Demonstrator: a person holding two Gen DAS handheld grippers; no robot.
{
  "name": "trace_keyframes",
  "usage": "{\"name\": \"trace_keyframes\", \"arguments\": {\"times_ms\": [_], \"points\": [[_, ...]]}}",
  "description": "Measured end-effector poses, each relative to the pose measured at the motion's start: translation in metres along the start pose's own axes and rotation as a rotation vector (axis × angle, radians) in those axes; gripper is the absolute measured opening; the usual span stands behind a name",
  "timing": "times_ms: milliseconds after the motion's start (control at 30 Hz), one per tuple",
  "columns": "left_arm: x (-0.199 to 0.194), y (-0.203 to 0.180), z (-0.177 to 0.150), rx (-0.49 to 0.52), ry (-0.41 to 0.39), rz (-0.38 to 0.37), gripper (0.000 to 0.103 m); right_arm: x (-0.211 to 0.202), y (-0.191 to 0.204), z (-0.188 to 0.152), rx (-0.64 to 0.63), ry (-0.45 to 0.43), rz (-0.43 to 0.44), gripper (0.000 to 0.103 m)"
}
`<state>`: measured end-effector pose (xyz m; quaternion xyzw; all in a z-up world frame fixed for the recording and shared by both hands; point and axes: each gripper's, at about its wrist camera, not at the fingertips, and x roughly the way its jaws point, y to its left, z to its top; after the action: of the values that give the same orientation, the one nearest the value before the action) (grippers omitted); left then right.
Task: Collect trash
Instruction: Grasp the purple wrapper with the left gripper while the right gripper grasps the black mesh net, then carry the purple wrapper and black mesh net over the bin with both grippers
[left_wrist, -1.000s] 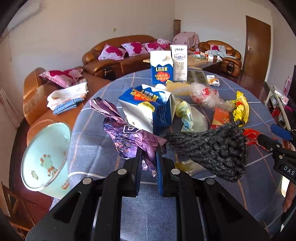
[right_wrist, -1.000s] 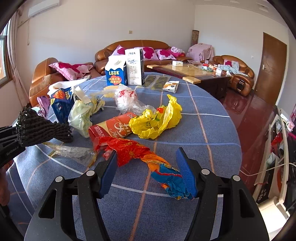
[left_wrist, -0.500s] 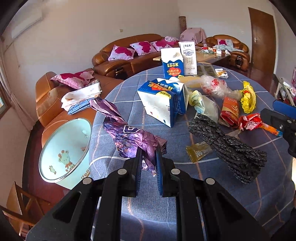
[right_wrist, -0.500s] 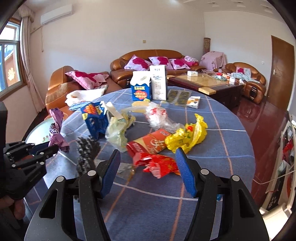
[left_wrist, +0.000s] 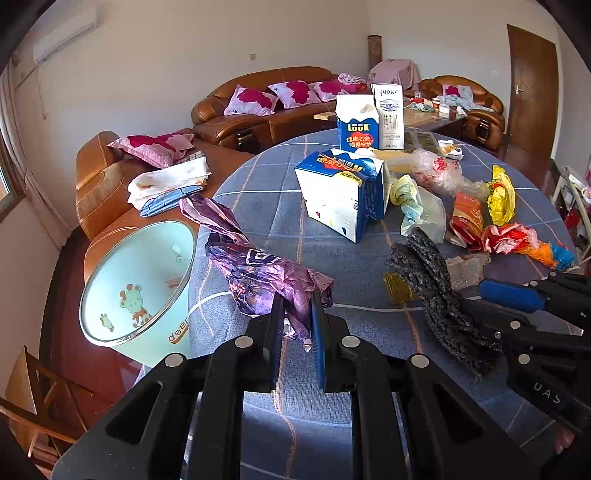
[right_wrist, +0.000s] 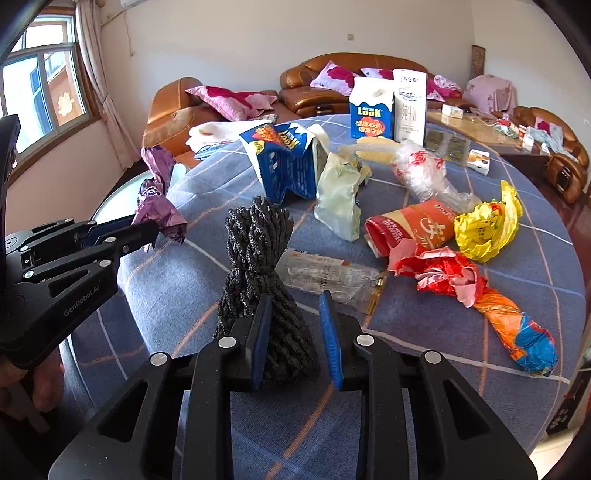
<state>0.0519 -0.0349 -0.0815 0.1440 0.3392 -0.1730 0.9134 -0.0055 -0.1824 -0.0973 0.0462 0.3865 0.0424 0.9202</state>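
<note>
Two grippers over blue checked tablecloth (left_wrist: 258, 206) strewn with trash. Left gripper (left_wrist: 297, 314), lower centre of left view, pinching crumpled purple wrapper (left_wrist: 258, 269), wrapper spreading up-left toward pale bin (left_wrist: 136, 284) at left edge beside table. Right gripper (right_wrist: 295, 317), lower centre of right view, jaws closing around black knitted bundle (right_wrist: 258, 251); left pad touching it, right pad apart. Blue crushed carton (right_wrist: 284, 166) upper centre, red wrapper (right_wrist: 439, 273) and yellow bag (right_wrist: 484, 225) right of bundle.
</note>
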Motion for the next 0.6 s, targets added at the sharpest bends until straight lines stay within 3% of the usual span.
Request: {"name": "trace_keyframes", "arguments": {"times_ms": [233,433,500,600], "points": [[0.0,0.006,-0.001,-0.012,0.012,0.004,0.014,-0.014,0.005,0.004,0.0,-0.059,0.01,0.027],[0.001,0.005,-0.004,-0.014,0.022,-0.004,0.014,-0.001,0.01,-0.003,-0.022,-0.007,0.038,0.027],[0.0,0.006,-0.003,-0.017,0.016,-0.004,0.014,-0.003,0.011,-0.003,-0.029,-0.008,0.055,0.015],[-0.003,0.009,0.0,-0.023,0.001,0.005,0.014,-0.005,0.014,-0.002,-0.037,-0.022,0.067,0.011]]}}
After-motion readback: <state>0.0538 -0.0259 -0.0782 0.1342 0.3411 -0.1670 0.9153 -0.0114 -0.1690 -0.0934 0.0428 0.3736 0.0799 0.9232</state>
